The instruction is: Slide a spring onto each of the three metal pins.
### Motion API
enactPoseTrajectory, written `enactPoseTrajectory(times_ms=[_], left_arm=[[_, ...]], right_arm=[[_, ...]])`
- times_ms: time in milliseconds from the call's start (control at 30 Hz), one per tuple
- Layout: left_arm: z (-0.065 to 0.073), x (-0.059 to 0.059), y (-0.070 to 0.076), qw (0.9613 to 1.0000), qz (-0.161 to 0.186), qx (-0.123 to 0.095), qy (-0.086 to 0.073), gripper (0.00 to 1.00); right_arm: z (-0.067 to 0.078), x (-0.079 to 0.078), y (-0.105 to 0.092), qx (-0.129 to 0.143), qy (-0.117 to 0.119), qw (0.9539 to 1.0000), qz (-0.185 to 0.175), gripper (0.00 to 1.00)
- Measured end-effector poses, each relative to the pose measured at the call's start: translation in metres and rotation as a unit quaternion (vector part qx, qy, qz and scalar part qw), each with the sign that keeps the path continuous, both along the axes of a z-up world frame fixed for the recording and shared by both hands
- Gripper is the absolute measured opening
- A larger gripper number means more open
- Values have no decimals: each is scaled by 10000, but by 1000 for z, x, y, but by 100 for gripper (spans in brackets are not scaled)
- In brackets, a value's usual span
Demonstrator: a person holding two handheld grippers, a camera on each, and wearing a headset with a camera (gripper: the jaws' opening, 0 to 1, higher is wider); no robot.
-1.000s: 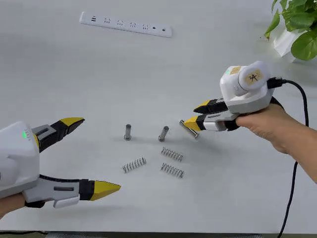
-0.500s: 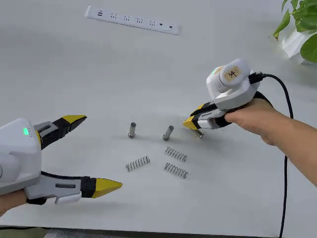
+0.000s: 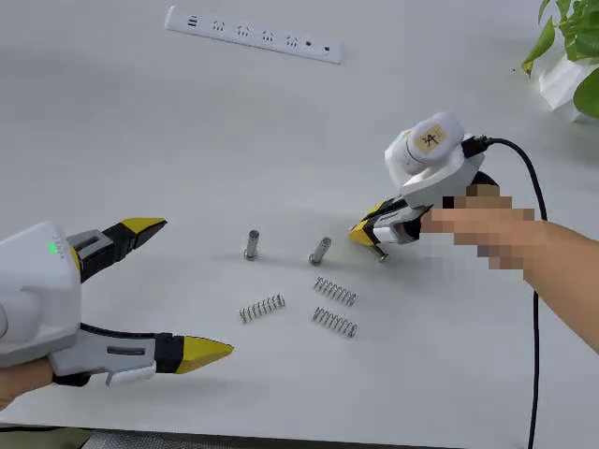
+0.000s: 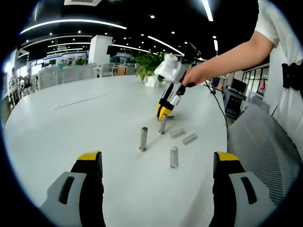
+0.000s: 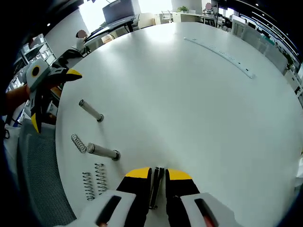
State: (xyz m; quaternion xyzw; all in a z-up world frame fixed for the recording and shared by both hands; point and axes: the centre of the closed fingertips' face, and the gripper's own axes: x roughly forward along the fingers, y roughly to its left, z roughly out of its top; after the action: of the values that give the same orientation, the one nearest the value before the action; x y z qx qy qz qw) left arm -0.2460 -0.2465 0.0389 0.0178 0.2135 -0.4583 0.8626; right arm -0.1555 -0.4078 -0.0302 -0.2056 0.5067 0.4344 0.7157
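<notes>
My right gripper (image 3: 363, 234), right of centre in the head view, had its jaws clamped on a short grey metal pin (image 3: 378, 252), whose free end poked down toward the white tabletop (image 3: 140, 122). The nearest coiled steel spring (image 3: 334, 291) lay flat just below-left of those jaws. The leftmost spring (image 3: 261, 308) lay closer to my left gripper (image 3: 189, 286), which was spread wide and empty at lower left.

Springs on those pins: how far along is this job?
Nothing looks finished: all three springs lie loose on the table, none on a pin. Two pins stand upright and bare. In hand: the right gripper is shut on the third pin; the left gripper hangs open. All three springs remain to be fitted.
</notes>
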Motion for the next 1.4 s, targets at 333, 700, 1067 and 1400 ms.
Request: enactPoseTrajectory(times_ms=[333,700,1067,1400], left_arm=[[0,1,1,10000,21,-23,12,97],[0,0,1,10000,8,-20,18,96],[2,-1,-1,10000,-18,-26,-10,96],[2,-4,-1,10000,-26,-10,-12,96]], right_arm=[[1,1,1,-82,11,10000,3,5],[1,1,-3,-96,-8,9999,-75,4],[5,11,-13,81,-198,9996,-191,4],[17,3,-16,244,-333,9987,-306,4]])
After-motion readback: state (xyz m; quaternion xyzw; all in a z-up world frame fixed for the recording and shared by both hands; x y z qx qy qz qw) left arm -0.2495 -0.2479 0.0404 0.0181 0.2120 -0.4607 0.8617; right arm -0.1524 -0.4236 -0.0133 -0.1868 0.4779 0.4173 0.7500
